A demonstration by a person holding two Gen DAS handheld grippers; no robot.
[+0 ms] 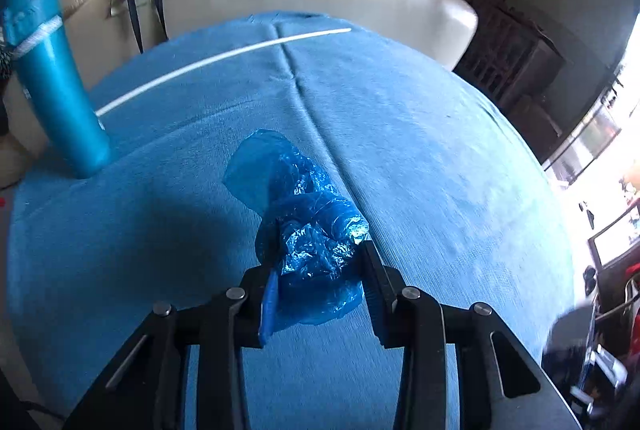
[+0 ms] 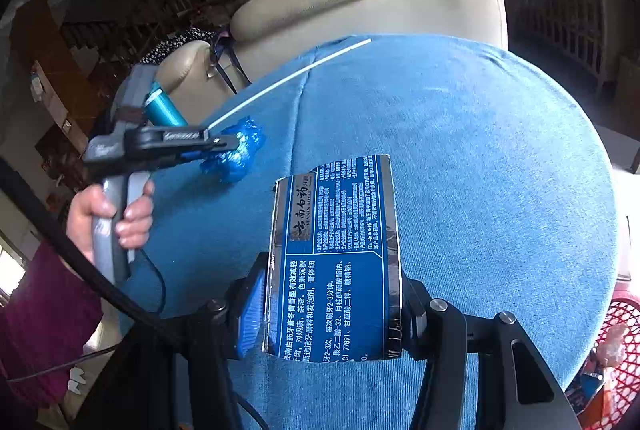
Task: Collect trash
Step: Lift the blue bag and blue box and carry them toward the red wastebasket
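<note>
Midway through collection: left tongs clamped on crumpled blue plastic just above the bench; right tongs gripping a toothpaste box. Still uncollected: white straw. Red basket waiting at bench's edge.

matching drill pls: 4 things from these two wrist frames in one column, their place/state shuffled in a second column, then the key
Things
1. crumpled blue plastic bag
2. toothpaste box
3. teal bottle
4. white stick

Place or state
A. standing upright near the table's edge
B. clamped in the right gripper
C. lying loose across the blue tablecloth
D. clamped in the left gripper

Pairs: 1-D, 2-B, 3-A, 4-C
</note>
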